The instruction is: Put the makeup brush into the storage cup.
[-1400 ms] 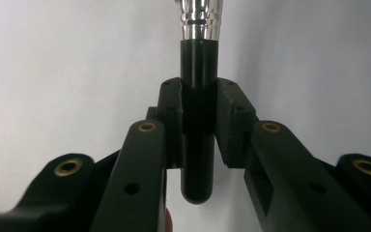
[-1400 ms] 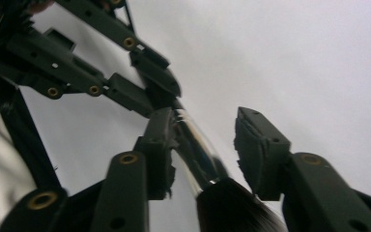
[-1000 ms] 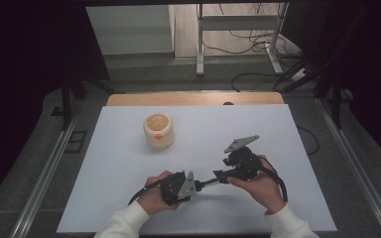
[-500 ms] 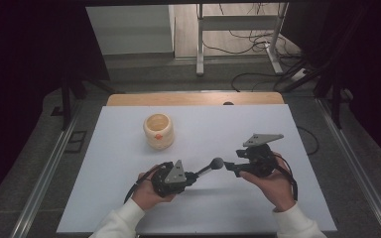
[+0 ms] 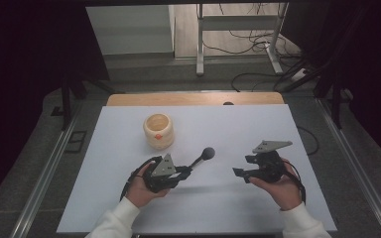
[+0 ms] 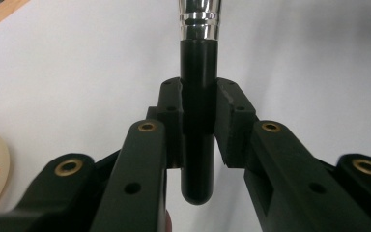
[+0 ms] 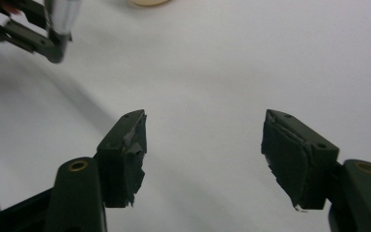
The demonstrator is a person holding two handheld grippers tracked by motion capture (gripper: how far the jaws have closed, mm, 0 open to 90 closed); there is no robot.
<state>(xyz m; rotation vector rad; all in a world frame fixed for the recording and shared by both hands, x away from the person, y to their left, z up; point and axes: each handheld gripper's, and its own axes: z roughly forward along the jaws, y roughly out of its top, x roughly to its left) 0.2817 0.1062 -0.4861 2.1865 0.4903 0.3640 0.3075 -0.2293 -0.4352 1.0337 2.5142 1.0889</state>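
Brush [image 5: 202, 157] clamped in left hand-held gripper [image 5: 179, 173]; right hand-held gripper [image 5: 237, 172] has just been opening, empty. Handover done; next, drop into cup [image 5: 158, 131].

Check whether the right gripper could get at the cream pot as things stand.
Probably yes: the right gripper is open and empty, and bare table lies between it and the cream pot; the left gripper, holding the brush, sits off that line.

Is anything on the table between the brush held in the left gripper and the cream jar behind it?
Nothing visible. The left gripper is shut on the brush, whose head points up and right; bare white table lies between it and the cream jar. The right gripper, open, is off to the side.
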